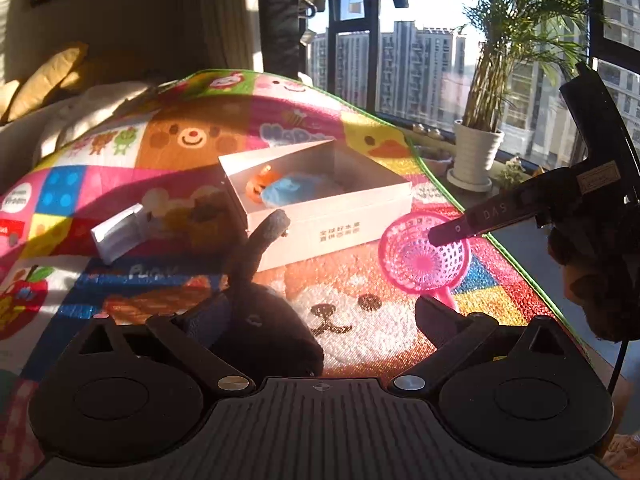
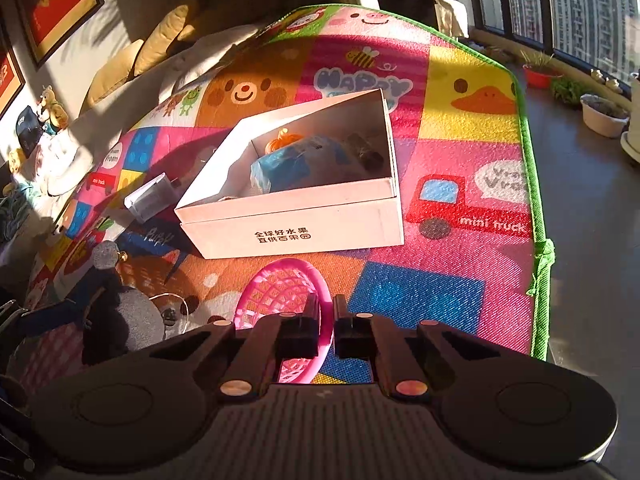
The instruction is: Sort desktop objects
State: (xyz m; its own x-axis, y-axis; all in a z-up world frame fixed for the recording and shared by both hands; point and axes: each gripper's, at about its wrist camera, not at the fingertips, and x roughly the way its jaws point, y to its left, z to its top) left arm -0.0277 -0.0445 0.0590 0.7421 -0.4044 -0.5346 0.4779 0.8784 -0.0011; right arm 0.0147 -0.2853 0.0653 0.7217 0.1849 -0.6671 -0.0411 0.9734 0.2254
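The pink basket [image 2: 280, 292] is pinched at its rim by the right claw [image 2: 326, 312], fingers pressed together on the thin plastic wall, so it sits tipped on its side just in front of the white box [image 2: 292, 220] on the colourful play mat [image 2: 460, 276]. From the left wrist view you can see that right claw [image 1: 440, 236] reaching in from the right and biting the basket's [image 1: 424, 260] upper edge, mesh bottom facing the camera. The left claw [image 1: 320, 316] is spread wide, nothing between its fingers, hovering low over the mat [image 1: 360, 280] with a dark grey plush toy [image 1: 260, 320] lying just beside its left finger, one long ear sticking up toward the box [image 1: 332, 220]. Inside the box there's something blue [image 2: 280, 168] and a small orange thing [image 2: 280, 140]. A small silver carton [image 2: 148, 196] lies on the mat left of the box. Potted palm [image 1: 480, 152] off by the window.
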